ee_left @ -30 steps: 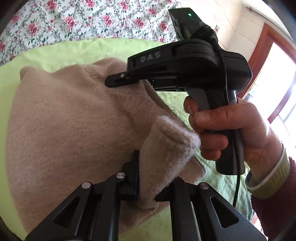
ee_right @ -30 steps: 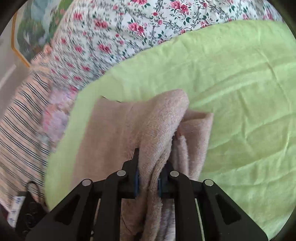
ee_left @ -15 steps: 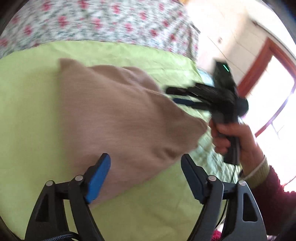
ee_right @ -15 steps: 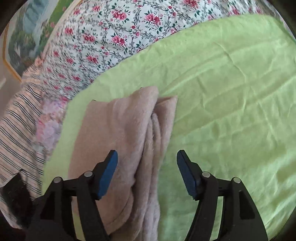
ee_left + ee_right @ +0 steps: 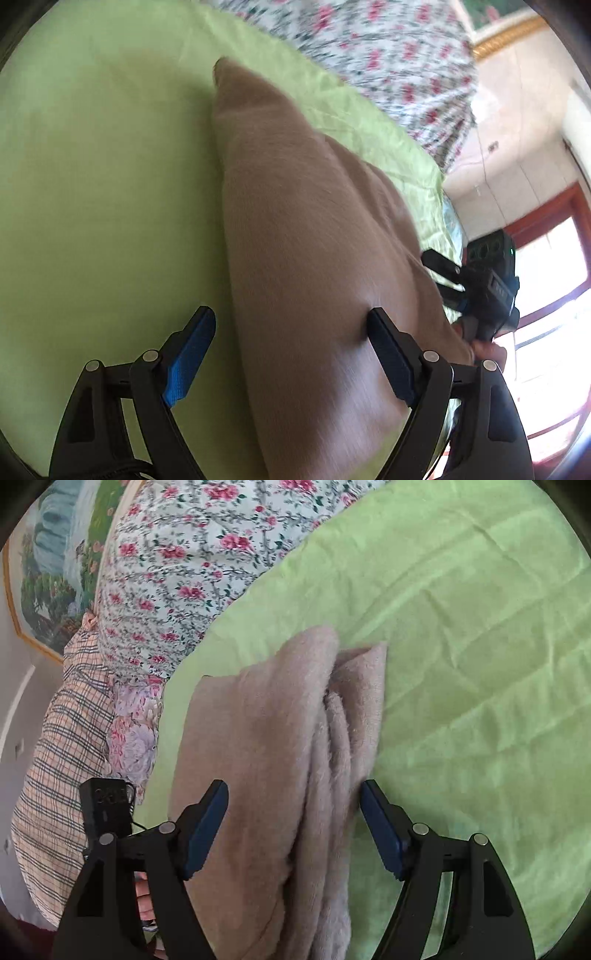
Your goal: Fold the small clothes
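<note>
Both grippers have just let go: the left gripper (image 5: pixel 291 350) and right gripper (image 5: pixel 293 827) stand with jaws spread, having just been opening, a second ago pinching the beige knit garment (image 5: pixel 266 738). It lies folded on the green sheet (image 5: pixel 461 627), so this fold looks finished.

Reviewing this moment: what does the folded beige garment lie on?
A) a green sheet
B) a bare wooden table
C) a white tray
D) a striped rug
A: the folded beige garment rests flat on the green sheet, which surrounds it in both wrist views.
</note>
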A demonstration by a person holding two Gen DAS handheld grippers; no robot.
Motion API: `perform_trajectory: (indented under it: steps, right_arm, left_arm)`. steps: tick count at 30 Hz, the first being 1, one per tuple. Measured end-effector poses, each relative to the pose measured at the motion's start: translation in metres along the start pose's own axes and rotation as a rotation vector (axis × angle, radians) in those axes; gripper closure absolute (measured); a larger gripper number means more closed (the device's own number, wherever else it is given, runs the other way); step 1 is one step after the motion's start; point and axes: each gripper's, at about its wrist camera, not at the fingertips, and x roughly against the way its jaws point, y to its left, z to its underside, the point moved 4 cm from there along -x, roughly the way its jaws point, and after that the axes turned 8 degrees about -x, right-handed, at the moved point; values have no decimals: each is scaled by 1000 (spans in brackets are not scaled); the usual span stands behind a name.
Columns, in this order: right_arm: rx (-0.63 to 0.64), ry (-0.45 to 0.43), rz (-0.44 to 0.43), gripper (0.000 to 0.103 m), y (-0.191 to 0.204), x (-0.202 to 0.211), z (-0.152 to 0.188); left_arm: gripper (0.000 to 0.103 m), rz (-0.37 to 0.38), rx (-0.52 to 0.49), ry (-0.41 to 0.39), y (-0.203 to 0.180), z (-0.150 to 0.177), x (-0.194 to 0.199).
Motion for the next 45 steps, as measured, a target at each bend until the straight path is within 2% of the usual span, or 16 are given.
perform_trajectory:
  steps: [2, 4, 5, 6, 11, 21, 24, 28, 31, 34, 36, 38, 39, 40, 43, 45]
  right_arm:
    - [0, 18, 15, 30, -2, -7, -1]
    - [14, 36, 17, 55, 2, -12, 3]
    - [-1, 46, 8, 63, 1, -14, 5]
    - [-7, 38, 12, 68, 2, -15, 7]
    - [16, -10, -85, 75, 35, -1, 23]
    - [87, 160, -254, 75, 119, -85, 82]
    - [130, 194, -177, 74, 125, -111, 98]
    - [179, 198, -72, 58, 125, -112, 104]
    - [255, 99, 44, 44, 133, -91, 89]
    - [277, 2, 58, 44, 144, -78, 65]
    - [284, 17, 16, 45, 156, -90, 52]
    - [272, 70, 14, 54, 161, -114, 47]
    - [263, 93, 37, 80, 160, -124, 47]
    - [245, 87, 40, 88, 159, -126, 45]
    - [237, -22, -44, 93, 160, -89, 46]
    - [239, -37, 1, 93, 150, -82, 50]
  left_arm:
    - [16, 57, 22, 13, 6, -9, -12]
    - [22, 74, 10, -4, 6, -17, -19]
    - [43, 77, -6, -12, 4, -19, -22]
    - [48, 75, -17, -9, 2, -18, -24]
    - [63, 33, -65, -63, -12, -7, 9]
    - [63, -171, -66, -129, 29, 44, 150]
    - [59, -204, -41, -106, 54, 64, 158]
    - [47, -167, 14, -121, 79, 84, 161]
    - [37, -162, 41, -180, 87, 77, 174]
    - [34, -174, 80, -219, 103, 63, 185]
    - [34, -191, 104, -240, 111, 51, 188]
    - [34, -211, 129, -246, 120, 41, 186]
    - [34, -224, 154, -246, 128, 33, 183]
    - [34, -236, 168, -244, 132, 29, 181]
    - [38, -308, 169, -232, 142, 12, 172]
    - [45, -355, 132, -216, 142, 7, 165]
